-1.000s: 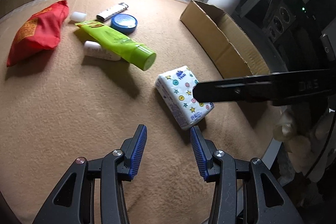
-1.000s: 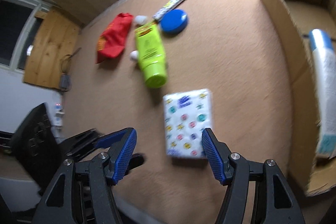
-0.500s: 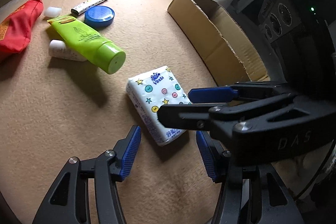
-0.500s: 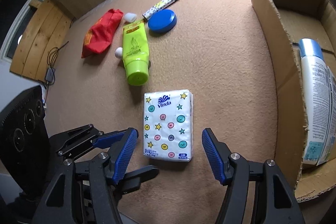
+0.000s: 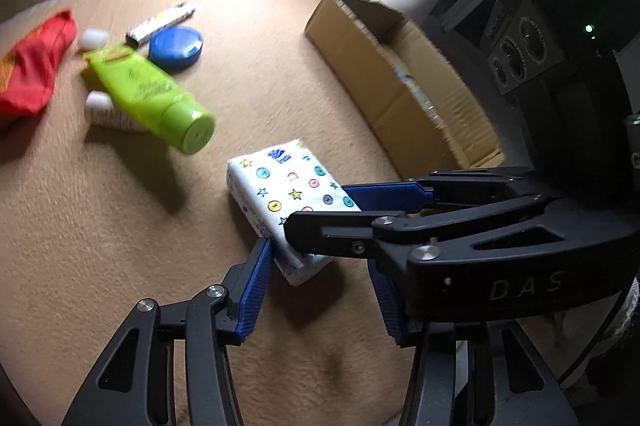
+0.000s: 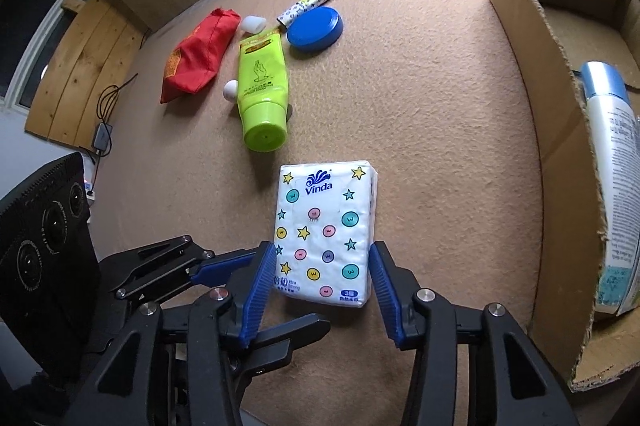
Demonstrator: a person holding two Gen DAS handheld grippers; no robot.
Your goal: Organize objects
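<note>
With the tissue pack (image 6: pixel 326 232) lying flat on the carpet (image 6: pixel 432 98) near its edge closest to the cameras, right gripper (image 6: pixel 323 276) fingers straddle its near end, spread and not yet pinching, left gripper (image 5: pixel 320 290) likewise spread; next: close, lift into cardboard box (image 6: pixel 560 154).

The tissue pack (image 6: pixel 326 232), white and printed with stars and coloured buttons under a blue Vinda logo, is seen lying flat on the tan carpet (image 6: pixel 420 98), its near end set between blue pads. Just beyond it, a lime-green tube (image 6: pixel 262 90) is laid cap toward the pack, propped across a small white bottle (image 5: pixel 108 110).
</note>
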